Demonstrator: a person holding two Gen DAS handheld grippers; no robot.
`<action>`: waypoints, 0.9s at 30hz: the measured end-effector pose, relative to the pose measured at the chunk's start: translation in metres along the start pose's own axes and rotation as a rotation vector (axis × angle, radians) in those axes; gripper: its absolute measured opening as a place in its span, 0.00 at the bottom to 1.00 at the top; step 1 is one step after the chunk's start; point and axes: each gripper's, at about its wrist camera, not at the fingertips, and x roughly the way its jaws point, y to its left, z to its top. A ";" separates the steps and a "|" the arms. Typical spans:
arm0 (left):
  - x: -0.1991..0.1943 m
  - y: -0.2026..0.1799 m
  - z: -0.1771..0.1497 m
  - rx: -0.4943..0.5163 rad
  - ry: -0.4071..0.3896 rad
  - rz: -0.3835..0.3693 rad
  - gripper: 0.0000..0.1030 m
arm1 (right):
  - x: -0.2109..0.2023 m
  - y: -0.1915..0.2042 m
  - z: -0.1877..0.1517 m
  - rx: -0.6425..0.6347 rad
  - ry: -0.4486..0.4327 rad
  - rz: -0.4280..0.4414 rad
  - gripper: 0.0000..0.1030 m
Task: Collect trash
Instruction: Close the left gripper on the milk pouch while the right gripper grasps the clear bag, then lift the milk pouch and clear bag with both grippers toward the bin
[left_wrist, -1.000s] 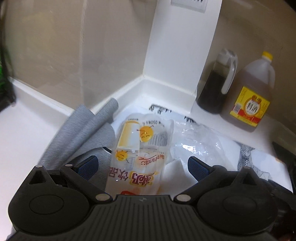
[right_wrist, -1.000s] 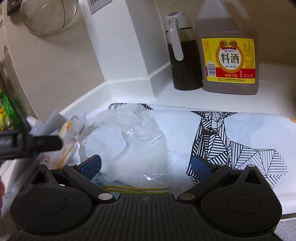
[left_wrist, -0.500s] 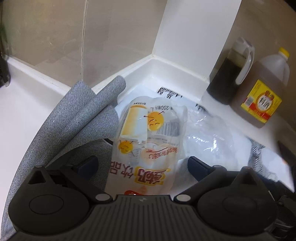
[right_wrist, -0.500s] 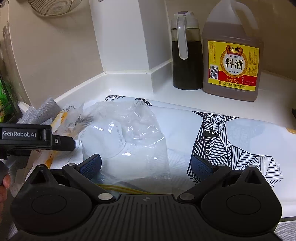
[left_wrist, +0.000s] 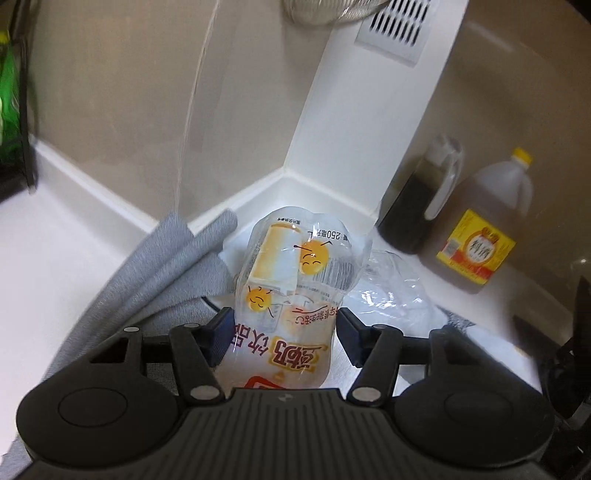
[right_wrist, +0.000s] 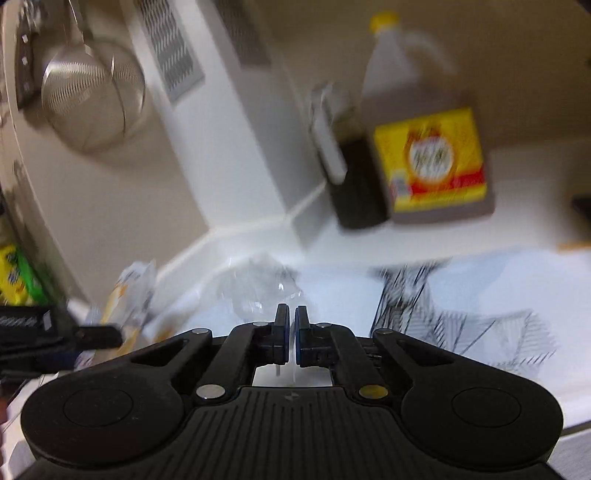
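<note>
My left gripper (left_wrist: 282, 332) is shut on a crumpled clear drink pouch (left_wrist: 295, 280) with yellow and orange print, which stands up between the fingers above the counter. The pouch also shows at the left of the right wrist view (right_wrist: 129, 295). My right gripper (right_wrist: 291, 332) is shut on the edge of a clear plastic bag (right_wrist: 258, 284), which bunches up just beyond the fingertips. The same bag lies to the right of the pouch in the left wrist view (left_wrist: 395, 291). The right wrist view is blurred by motion.
A grey cloth (left_wrist: 162, 280) lies left of the pouch. A dark sauce bottle (left_wrist: 417, 206) and a big cooking-wine jug (left_wrist: 484, 236) stand against the wall. A white bag with a black deer print (right_wrist: 461, 295) covers the counter. A wire strainer (right_wrist: 92, 96) hangs on the wall.
Both grippers have closed: the left on the drink pouch, the right on the clear plastic bag. Both have then tilted upward, and the pouch has risen with the left gripper.
</note>
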 end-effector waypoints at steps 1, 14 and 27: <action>-0.006 -0.001 0.000 0.003 -0.010 -0.003 0.64 | -0.005 -0.001 0.001 0.005 -0.041 -0.020 0.03; -0.055 -0.003 -0.013 0.059 -0.073 0.004 0.64 | -0.035 -0.014 0.014 0.026 -0.254 -0.102 0.04; -0.039 0.009 -0.014 0.015 -0.046 0.009 0.64 | 0.011 -0.034 0.006 0.201 0.085 -0.033 0.76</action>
